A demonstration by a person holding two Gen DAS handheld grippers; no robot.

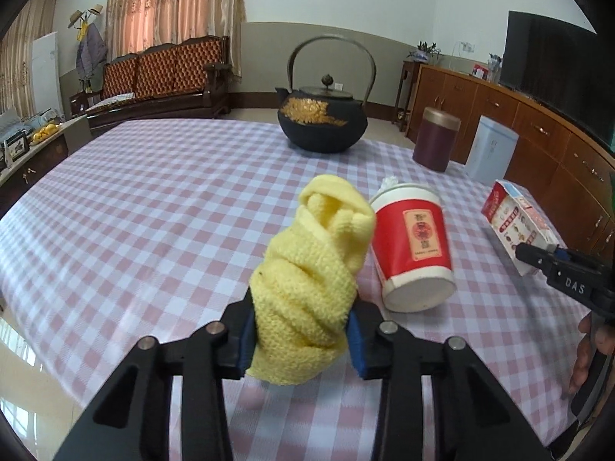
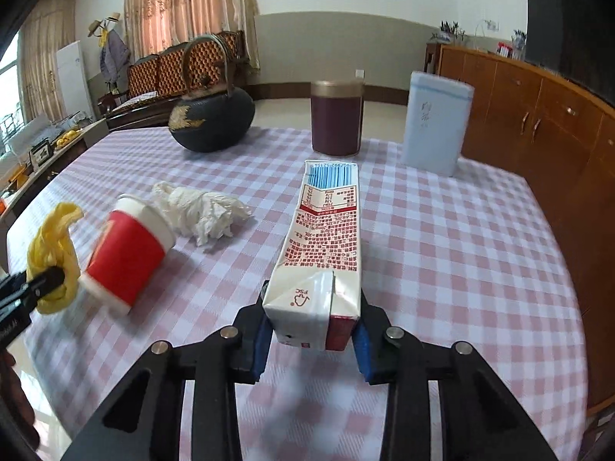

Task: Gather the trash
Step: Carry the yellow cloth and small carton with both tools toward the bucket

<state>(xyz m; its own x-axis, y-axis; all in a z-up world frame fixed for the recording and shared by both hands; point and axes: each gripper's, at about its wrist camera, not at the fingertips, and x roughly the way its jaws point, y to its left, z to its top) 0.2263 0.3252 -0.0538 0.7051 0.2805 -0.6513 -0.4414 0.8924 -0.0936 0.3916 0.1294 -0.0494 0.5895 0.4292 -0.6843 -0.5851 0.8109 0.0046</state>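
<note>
Fingers of the left gripper (image 1: 303, 340) are clamped on a bunched yellow cloth (image 1: 313, 276), which sticks up and forward between the blue pads. Right gripper (image 2: 309, 340) has its fingers pressed against both sides of a milk carton (image 2: 323, 246), held by its folded end with the barcode end pointing away. On the checked desk (image 2: 442, 253) a red paper cup (image 2: 128, 255) lies on its side just beside the cloth, its mouth toward a crumpled white tissue (image 2: 203, 211). Farther back stand a black kettle (image 1: 322, 125), a dark red tin (image 2: 337, 117) and a pale blue box (image 2: 436, 125), well apart from both grippers.
</note>
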